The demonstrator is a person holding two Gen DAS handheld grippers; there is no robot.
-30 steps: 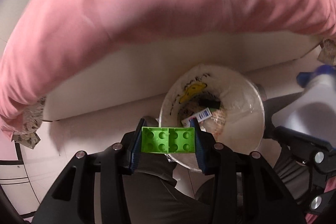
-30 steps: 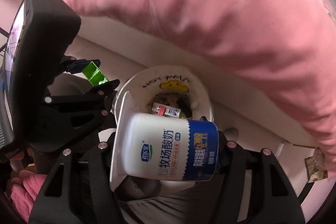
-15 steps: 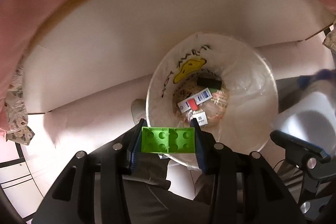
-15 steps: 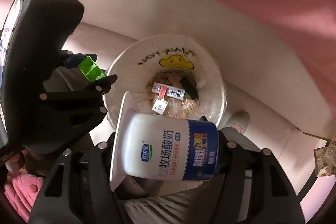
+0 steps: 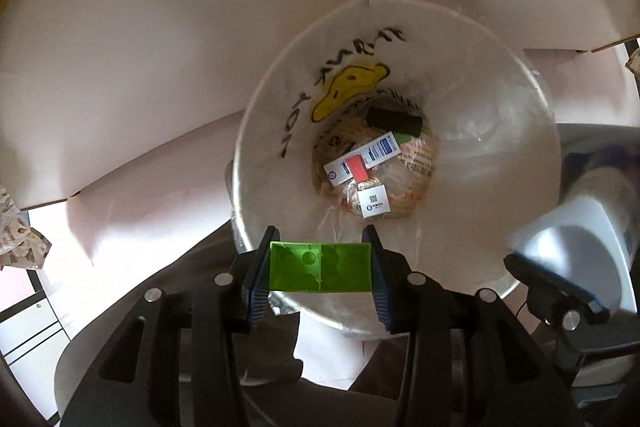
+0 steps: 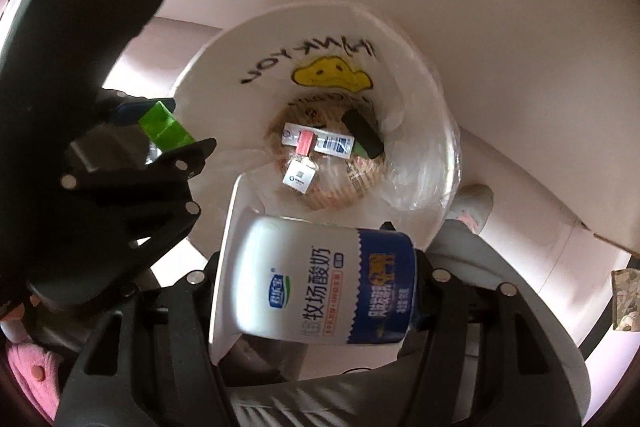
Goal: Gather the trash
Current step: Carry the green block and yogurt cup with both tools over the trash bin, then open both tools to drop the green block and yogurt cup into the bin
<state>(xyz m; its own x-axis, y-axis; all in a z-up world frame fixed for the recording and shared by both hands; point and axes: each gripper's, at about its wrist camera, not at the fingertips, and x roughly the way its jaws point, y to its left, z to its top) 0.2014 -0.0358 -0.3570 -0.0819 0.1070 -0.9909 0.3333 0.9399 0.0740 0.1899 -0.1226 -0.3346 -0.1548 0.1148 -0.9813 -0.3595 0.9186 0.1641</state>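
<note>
My left gripper (image 5: 320, 269) is shut on a green toy brick (image 5: 320, 267), held just above the near rim of a white trash bin (image 5: 496, 155) lined with a clear bag. A yellow smiley and black lettering mark the bin's inner wall. My right gripper (image 6: 316, 283) is shut on a white and blue yogurt cup (image 6: 316, 279), lying sideways over the bin (image 6: 224, 67). The same cup (image 5: 576, 251) shows at the right edge of the left wrist view. The left gripper with the green brick (image 6: 164, 127) shows at the left of the right wrist view.
The bin's bottom holds small packets (image 5: 360, 159), a black object (image 5: 394, 121) and wrappers (image 6: 332, 143). A pale surface (image 5: 160, 67) rises behind the bin. Grey trouser legs (image 6: 500, 267) and a pink slipper (image 6: 28, 371) lie below. Crumpled patterned paper (image 5: 20, 243) sits at the left.
Both grippers have sunk toward the bin, which now looks much larger. The pink cushion has left both views. The brick and the cup stay gripped.
</note>
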